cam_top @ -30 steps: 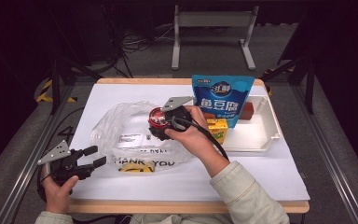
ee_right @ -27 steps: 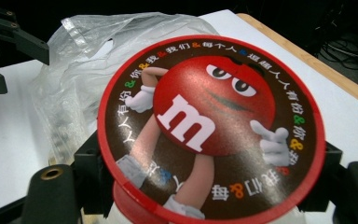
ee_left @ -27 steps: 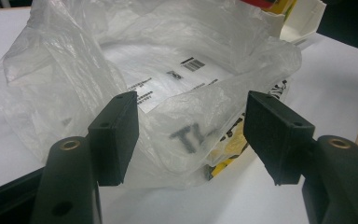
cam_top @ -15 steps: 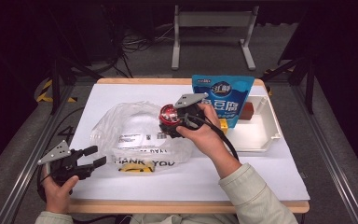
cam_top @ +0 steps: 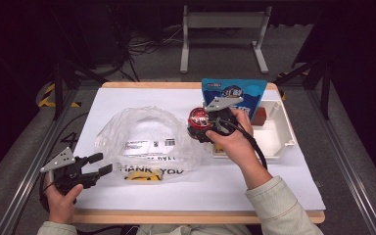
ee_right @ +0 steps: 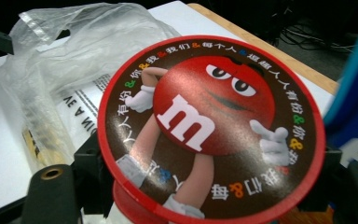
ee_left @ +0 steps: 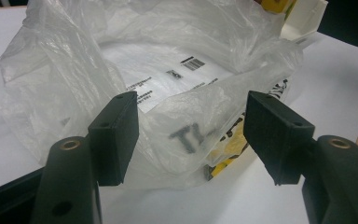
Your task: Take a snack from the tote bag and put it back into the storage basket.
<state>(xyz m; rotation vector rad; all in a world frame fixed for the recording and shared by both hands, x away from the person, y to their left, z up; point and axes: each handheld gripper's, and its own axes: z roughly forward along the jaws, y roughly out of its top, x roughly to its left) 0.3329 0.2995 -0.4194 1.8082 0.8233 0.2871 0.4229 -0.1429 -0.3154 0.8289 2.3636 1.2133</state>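
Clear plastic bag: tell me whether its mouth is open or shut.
Open: the clear plastic bag gapes toward the left gripper, its printed inside visible.

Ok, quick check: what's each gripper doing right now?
Left gripper: open, holding nothing, its fingers at the near edge of the plastic bag.
Right gripper: shut on the red M&M's tin, lifted above the table.

A blue pouch (cam_top: 235,93) is stood upright at the far edge of the table (cam_top: 284,181), leaning against a white tray (cam_top: 279,139); a reddish-brown block (cam_top: 259,116) is seen in the tray just beside the pouch; the table is covered by a white sheet with a wooden rim showing; beyond it, a grey metal stand (cam_top: 223,29) and loose cables (cam_top: 147,44) are set on the dark floor; yellow-black tape (cam_top: 49,95) is stuck left of the table.
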